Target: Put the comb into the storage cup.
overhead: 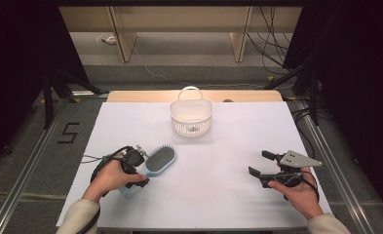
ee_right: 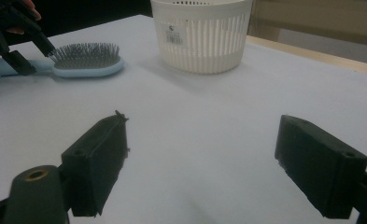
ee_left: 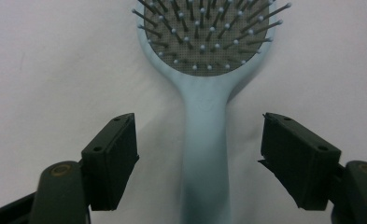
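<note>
High view: the hairbrush is seen lying bristles-up on the white worktop, near the white basket, on its front-left side. The left gripper is positioned over the handle.

Left gripper view: fingers are spread wide, astride the handle, no contact observed.

Right gripper view: the right gripper is held wide open, empty, well apart from the basket.
</note>
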Action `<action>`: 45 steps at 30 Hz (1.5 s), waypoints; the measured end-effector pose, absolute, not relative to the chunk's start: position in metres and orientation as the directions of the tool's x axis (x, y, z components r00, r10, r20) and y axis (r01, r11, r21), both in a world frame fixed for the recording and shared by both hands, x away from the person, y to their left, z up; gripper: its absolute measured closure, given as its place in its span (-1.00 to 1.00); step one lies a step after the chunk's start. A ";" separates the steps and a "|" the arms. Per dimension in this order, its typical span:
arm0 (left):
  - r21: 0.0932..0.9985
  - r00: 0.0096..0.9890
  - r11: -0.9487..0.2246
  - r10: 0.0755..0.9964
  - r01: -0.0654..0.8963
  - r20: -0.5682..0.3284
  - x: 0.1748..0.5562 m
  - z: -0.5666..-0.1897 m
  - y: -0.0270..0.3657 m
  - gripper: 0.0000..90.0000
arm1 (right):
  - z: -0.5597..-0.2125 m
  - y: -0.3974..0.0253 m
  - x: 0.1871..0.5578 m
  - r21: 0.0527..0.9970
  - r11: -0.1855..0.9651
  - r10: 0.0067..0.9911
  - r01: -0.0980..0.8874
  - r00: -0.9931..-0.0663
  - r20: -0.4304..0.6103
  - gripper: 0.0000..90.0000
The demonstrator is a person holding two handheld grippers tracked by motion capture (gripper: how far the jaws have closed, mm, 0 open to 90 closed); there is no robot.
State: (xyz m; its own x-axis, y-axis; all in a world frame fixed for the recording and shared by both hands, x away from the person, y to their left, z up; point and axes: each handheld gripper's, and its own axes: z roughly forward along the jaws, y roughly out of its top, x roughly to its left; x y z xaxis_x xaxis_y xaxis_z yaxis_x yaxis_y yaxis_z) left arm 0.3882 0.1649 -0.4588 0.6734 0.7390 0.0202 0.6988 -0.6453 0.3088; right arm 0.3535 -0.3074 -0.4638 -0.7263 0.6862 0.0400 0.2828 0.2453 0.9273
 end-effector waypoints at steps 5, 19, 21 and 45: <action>0.242 0.667 -0.651 0.744 0.720 0.017 0.396 -0.463 0.162 -0.22 | -0.464 -0.307 0.354 0.927 0.246 0.686 0.283 -0.726 0.040 -0.60; 0.148 0.648 -0.639 0.761 0.754 -0.015 0.409 -0.462 0.153 0.04 | -0.465 -0.306 0.354 0.925 0.256 0.687 0.281 -0.726 0.031 -0.60; 0.140 0.653 -0.645 0.757 0.751 -0.016 0.410 -0.462 0.151 0.07 | -0.465 -0.306 0.354 0.925 0.255 0.686 0.282 -0.727 0.032 -0.60; 0.194 0.643 -0.636 0.765 0.747 0.035 0.399 -0.461 0.151 0.55 | -0.464 -0.307 0.354 0.925 0.258 0.685 0.278 -0.728 0.028 -0.60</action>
State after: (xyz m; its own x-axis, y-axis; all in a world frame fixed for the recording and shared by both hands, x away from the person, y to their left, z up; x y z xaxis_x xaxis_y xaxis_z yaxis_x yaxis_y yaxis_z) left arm 0.3993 0.1509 -0.4606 0.6428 0.7652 0.0353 0.7467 -0.6361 0.1945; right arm 0.3538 -0.3069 -0.4643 -0.7282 0.6848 0.0278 0.2783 0.2584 0.9251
